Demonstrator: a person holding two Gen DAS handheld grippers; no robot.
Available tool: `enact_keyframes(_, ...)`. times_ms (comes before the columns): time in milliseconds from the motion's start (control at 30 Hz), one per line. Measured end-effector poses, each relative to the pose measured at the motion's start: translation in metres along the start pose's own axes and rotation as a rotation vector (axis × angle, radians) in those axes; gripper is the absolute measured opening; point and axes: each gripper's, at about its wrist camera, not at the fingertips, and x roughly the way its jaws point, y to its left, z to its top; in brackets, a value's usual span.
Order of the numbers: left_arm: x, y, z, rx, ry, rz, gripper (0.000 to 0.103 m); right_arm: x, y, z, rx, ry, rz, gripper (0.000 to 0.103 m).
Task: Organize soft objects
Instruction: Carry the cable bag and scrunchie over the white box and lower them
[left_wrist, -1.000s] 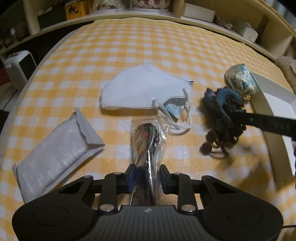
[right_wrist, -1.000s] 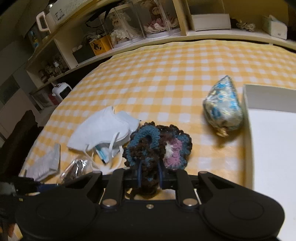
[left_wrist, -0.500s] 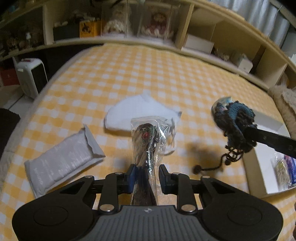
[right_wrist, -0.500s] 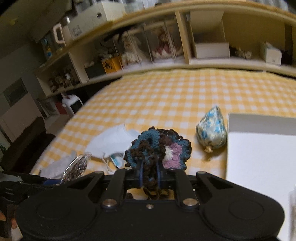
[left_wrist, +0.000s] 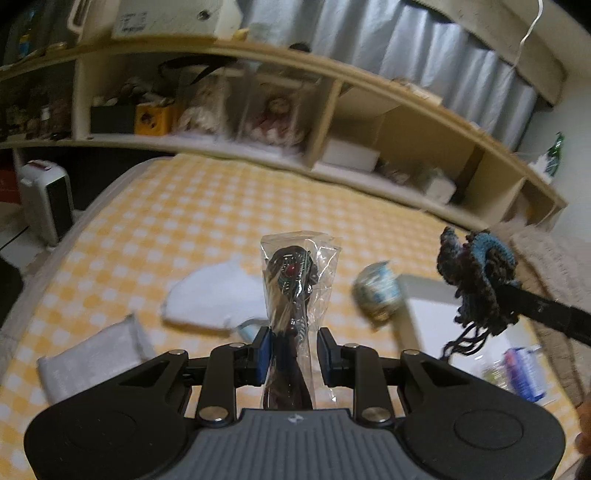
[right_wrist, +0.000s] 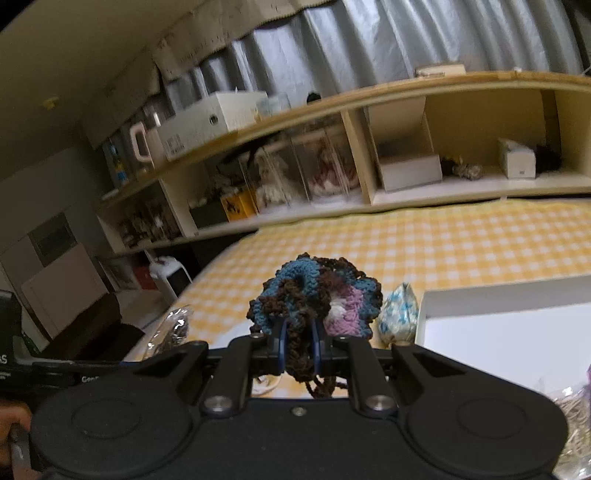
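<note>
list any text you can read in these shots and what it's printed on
"AS": on the black side of the left hand-held gripper, seen in the right wrist view and cut off by the frame edge.
"Gen": lower on the same body; the letters after it are blurred.
Label on the white box on top of the shelf: too blurred to read.
Print on the blue packet: too blurred to read.

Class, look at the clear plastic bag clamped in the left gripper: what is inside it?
Inside the clear plastic bag shows a dark, cord-like item with a red spot. Its lower part is hidden between the left gripper fingers.
</note>
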Motion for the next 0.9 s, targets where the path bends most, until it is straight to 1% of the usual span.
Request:
enact_keyframes(67, -0.004, -0.011, 0.005, 0.000, -0.018, -0.024, 0.028, -0.013, -0.003, 0.006, -0.003, -0.022, 0.003, 0.014)
enact_keyframes(200, -0.007, -0.042, 0.014, -0.007, -0.038, -0.106, 0.028, -0.036, -0.017, 0.015, 0.004, -0.050, -0.012, 0.014)
enact_keyframes(367, -0.002, -0.092, 0.021, 0.005, -0.061, -0.204, 0.029, -0.057, -0.037, 0.019, 0.009, -0.063, -0.063, 0.014)
enact_keyframes(500, 0.011, -0.128, 0.022, -0.003, -0.054, -0.278, 0.029, -0.076, -0.059, 0.020, 0.010, -0.069, -0.110, 0.014)
enact_keyframes(633, 0.027, -0.161, 0.018, 0.007, -0.039, -0.316, 0.029, -0.092, -0.083, 0.020, 0.010, -0.071, -0.164, 0.014)
enact_keyframes(733, 0.043, -0.179, 0.012, 0.008, -0.020, -0.335, 0.029, -0.097, -0.102, 0.017, 0.015, -0.052, -0.202, 0.014)
enact_keyframes(833, 0.065, -0.192, 0.002, 0.018, 0.019, -0.338, 0.029, -0.097, -0.114, 0.013, 0.009, -0.022, -0.217, 0.014)
enact_keyframes(900, 0.082, -0.199, -0.007, 0.029, 0.052, -0.322, 0.029, -0.093, -0.119, 0.009, 0.006, 0.007, -0.212, 0.014)
